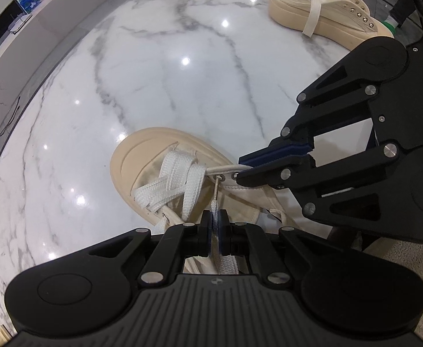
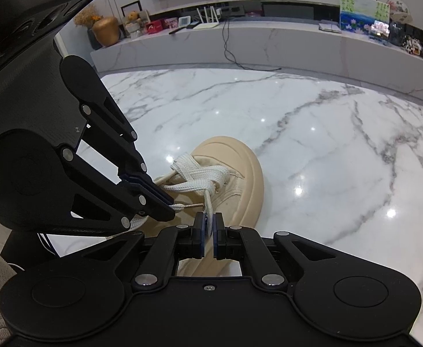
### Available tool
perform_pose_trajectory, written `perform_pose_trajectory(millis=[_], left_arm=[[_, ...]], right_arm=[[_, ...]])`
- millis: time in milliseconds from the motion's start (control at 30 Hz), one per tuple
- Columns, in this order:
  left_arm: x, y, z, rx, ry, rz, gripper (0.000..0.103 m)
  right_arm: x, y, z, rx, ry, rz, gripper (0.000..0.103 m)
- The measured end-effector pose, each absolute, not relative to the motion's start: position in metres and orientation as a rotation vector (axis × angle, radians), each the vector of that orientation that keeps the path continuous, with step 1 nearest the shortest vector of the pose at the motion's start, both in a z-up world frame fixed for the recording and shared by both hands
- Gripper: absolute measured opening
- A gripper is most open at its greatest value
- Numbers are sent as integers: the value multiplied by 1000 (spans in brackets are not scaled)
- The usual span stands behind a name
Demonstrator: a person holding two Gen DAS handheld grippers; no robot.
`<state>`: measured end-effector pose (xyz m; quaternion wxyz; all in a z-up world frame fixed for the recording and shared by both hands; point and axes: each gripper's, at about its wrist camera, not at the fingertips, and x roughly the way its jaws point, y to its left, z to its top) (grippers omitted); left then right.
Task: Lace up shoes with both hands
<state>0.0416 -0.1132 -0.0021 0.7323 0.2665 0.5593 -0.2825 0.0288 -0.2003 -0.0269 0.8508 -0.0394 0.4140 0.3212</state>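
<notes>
Cream canvas and a thick rubber sole: the near shoe [image 1: 153,173] sits toe-away on the marble table [image 1: 182,72], just below both claws, half laced with white flat lace [image 1: 176,179] crossing over its front. My left gripper [image 1: 215,217] is pinched fully shut on the lace a little behind its aglet [image 1: 217,186], and I hold it so close because the stiff tip has to stay aimed at the metal eyelet [image 1: 220,177] it is touching. My right gripper [image 2: 208,222] is likewise closed tight, on the eyelet strip of the shoe as the left view shows it, which I judge keeps the flap steady and the hole presented to the tip. The second shoe [image 1: 327,8] lies well apart at the far edge, its lace draped loosely across it, waiting its turn.
</notes>
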Motion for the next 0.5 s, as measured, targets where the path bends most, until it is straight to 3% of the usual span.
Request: perform_pose_trajectory(millis=[500], left_arm=[[48,-118,0,581,1206,-630,3]], right_arm=[[28,-198,-26,-116,867,685,3]])
